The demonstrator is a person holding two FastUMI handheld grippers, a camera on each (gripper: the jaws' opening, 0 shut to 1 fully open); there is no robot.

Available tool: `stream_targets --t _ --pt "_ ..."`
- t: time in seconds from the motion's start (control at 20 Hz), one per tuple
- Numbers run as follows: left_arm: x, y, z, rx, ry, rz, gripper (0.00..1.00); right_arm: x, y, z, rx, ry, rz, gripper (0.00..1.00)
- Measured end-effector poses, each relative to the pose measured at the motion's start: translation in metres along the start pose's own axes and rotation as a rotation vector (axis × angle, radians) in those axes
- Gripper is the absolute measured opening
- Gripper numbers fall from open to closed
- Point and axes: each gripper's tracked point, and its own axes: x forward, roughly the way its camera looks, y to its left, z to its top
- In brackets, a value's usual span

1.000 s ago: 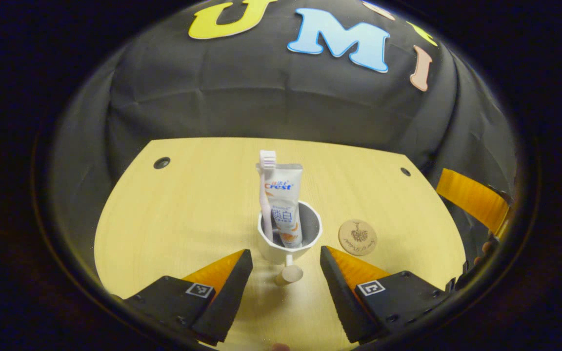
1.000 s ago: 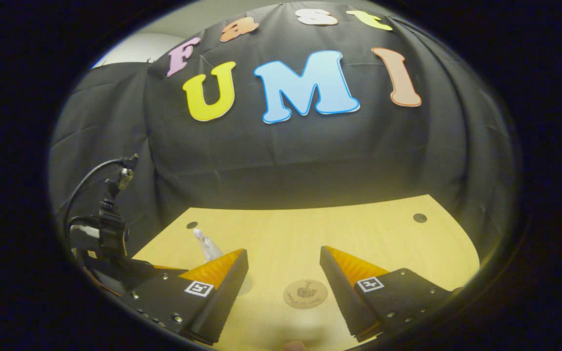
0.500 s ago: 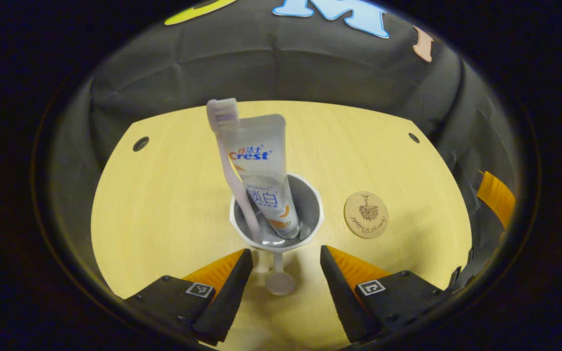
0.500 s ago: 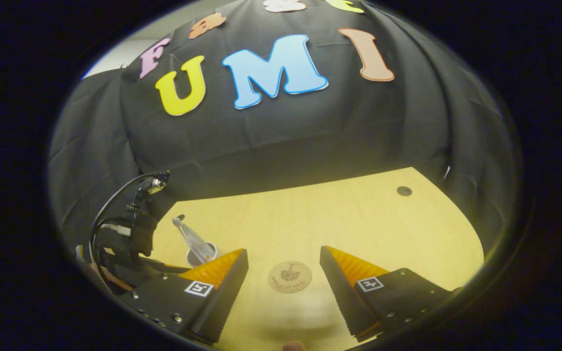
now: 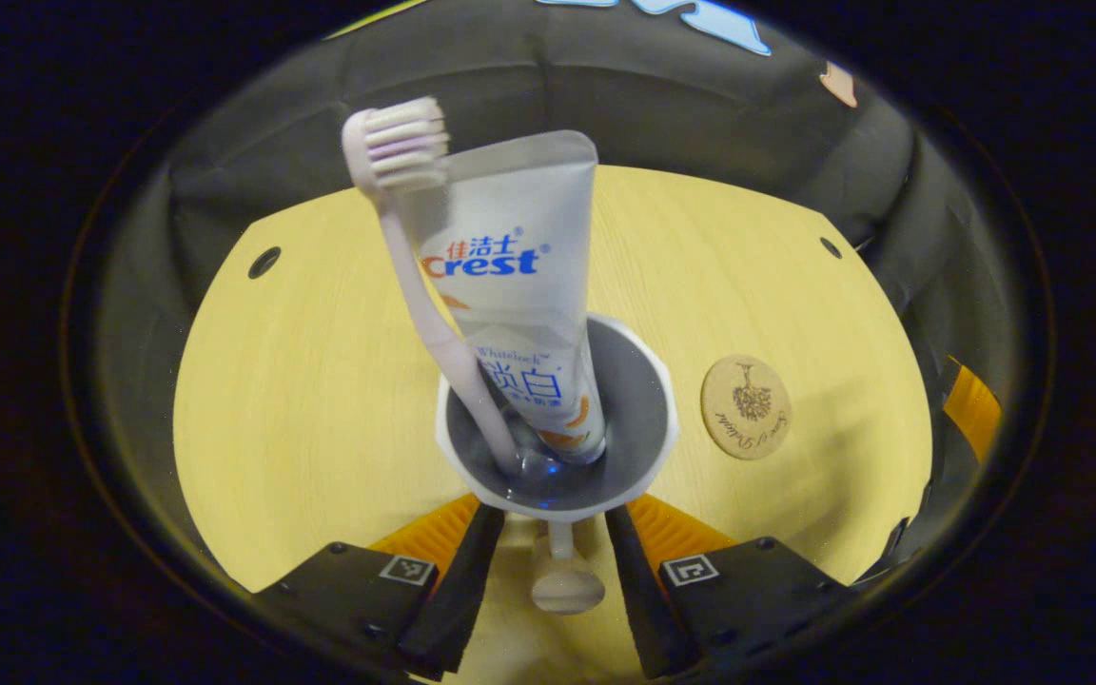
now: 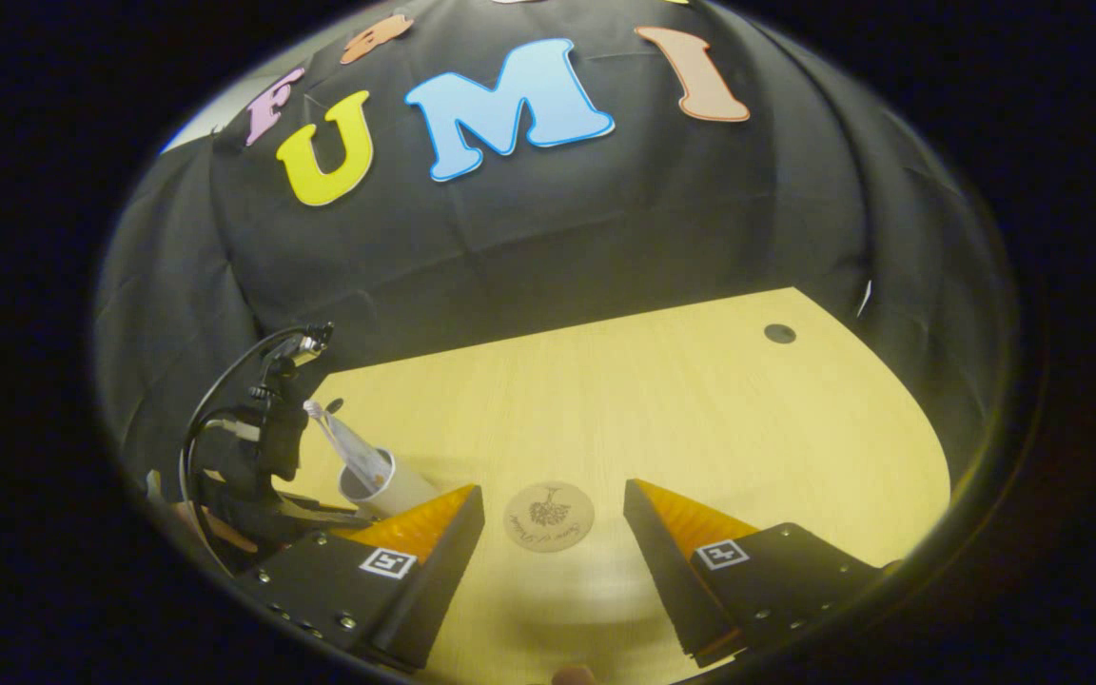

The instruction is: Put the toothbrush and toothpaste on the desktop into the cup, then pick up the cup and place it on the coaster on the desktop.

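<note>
A white cup (image 5: 645, 419) stands on the wooden desktop (image 5: 301, 381) with a pink toothbrush (image 5: 415, 295) and a white toothpaste tube (image 5: 510, 266) upright inside it. My left gripper (image 5: 556, 514) has its fingers on either side of the cup's knobbed handle (image 5: 567, 588), tips tucked under the rim, and a small gap shows on each side. The round cork coaster (image 5: 746, 407) lies bare to the right of the cup. My right gripper (image 6: 553, 495) hangs open over the coaster (image 6: 548, 515), holding nothing. The right gripper view has the cup (image 6: 386, 485) at lower left.
The left gripper's body and cable (image 6: 263, 447) rise beside the cup in the right gripper view. Small dark holes (image 5: 264, 262) (image 5: 831, 247) mark the desktop's far corners. An orange finger of the right gripper (image 5: 971, 419) shows at the table's right edge.
My left gripper moved forward to the cup and its fingers narrowed around the handle. The right gripper drifted slightly, leaving the coaster a little higher between its fingers.
</note>
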Motion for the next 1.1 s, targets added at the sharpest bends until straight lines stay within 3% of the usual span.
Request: stream_targets --t 0.1,0.15,0.2,0.3,0.45,0.55,0.65,0.75,0.95,1.1 --pt "0.004 0.002 -0.003 0.001 0.010 0.009 0.71 0.000 -0.002 -0.003 0.013 0.016 -0.002 0.91" --pt "0.006 0.002 -0.005 -0.001 0.015 0.007 0.64 0.001 -0.004 -0.005 0.021 0.023 -0.002 0.91" --pt "0.007 0.002 -0.007 -0.004 0.022 0.005 0.66 0.001 -0.005 -0.007 0.028 0.029 -0.005 0.91" --pt "0.014 0.001 -0.015 -0.032 0.045 0.009 0.48 0.001 -0.009 -0.009 0.043 0.038 -0.011 0.91" --pt "0.014 0.007 -0.019 -0.012 0.080 0.034 0.36 -0.001 -0.013 -0.010 0.069 0.044 -0.014 0.91" --pt "0.016 0.005 -0.017 0.019 0.074 0.044 0.39 -0.001 -0.017 -0.011 0.072 0.045 -0.019 0.91" --pt "0.018 0.003 -0.016 0.020 0.061 0.043 0.33 -0.003 -0.020 -0.011 0.074 0.048 -0.022 0.91" --pt "0.018 0.004 -0.014 0.006 0.042 0.050 0.33 -0.004 -0.022 -0.012 0.077 0.050 -0.024 0.91" --pt "0.019 0.004 -0.015 0.000 0.018 0.054 0.36 -0.005 -0.028 -0.013 0.088 0.055 -0.030 0.91" --pt "0.018 -0.007 -0.016 -0.014 0.009 0.019 0.36 -0.005 -0.030 -0.014 0.094 0.058 -0.034 0.91"
